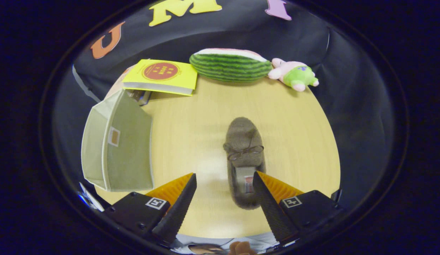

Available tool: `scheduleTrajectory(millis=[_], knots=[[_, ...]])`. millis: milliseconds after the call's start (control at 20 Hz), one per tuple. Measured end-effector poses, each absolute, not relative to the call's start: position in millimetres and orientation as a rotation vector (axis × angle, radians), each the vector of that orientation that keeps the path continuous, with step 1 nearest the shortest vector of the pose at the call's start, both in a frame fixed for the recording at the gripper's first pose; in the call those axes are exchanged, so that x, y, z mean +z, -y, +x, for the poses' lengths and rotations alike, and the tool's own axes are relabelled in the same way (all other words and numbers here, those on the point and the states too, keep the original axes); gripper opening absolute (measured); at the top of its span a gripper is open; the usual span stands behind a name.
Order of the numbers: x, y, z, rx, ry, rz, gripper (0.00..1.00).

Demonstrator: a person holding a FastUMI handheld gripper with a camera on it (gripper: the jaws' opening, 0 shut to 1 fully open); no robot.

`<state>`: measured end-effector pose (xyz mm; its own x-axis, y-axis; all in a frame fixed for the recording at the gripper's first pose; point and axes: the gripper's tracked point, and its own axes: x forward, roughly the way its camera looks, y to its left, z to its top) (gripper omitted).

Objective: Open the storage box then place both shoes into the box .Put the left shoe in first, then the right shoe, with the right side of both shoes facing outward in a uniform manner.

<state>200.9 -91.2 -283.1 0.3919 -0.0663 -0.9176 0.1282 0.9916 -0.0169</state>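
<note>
I am holding the gripper (225, 184) wide and empty over the shoe (244, 152). I am centring both fingers around its heel opening before closing, since the storage box (129, 141) already looks open.

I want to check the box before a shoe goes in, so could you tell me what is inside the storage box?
The storage box stands open beside the jaws of the open gripper. Only its bare grey-green inner walls show; its bottom is hidden by the near wall. A brown shoe lies on the table.

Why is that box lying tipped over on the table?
The storage box lies on its side on the table, beside the grey shoe; its opening isn't visible. The yellow book rests propped, not flat. The hand-held gripper is open.
</note>
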Motion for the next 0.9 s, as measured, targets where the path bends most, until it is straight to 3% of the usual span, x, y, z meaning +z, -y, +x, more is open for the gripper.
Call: scheduleTrajectory(millis=[500, 650, 700, 850, 900], knots=[[-347, 169, 204, -0.238, -1.295, 0.009, 1.00], [-360, 176, 214, -0.251, -1.308, 0.016, 0.92], [-361, 179, 215, -0.263, -1.310, 0.001, 0.62], [-374, 169, 225, -0.214, -1.300, 0.026, 0.39], [-376, 168, 226, -0.212, -1.295, 0.022, 0.27]])
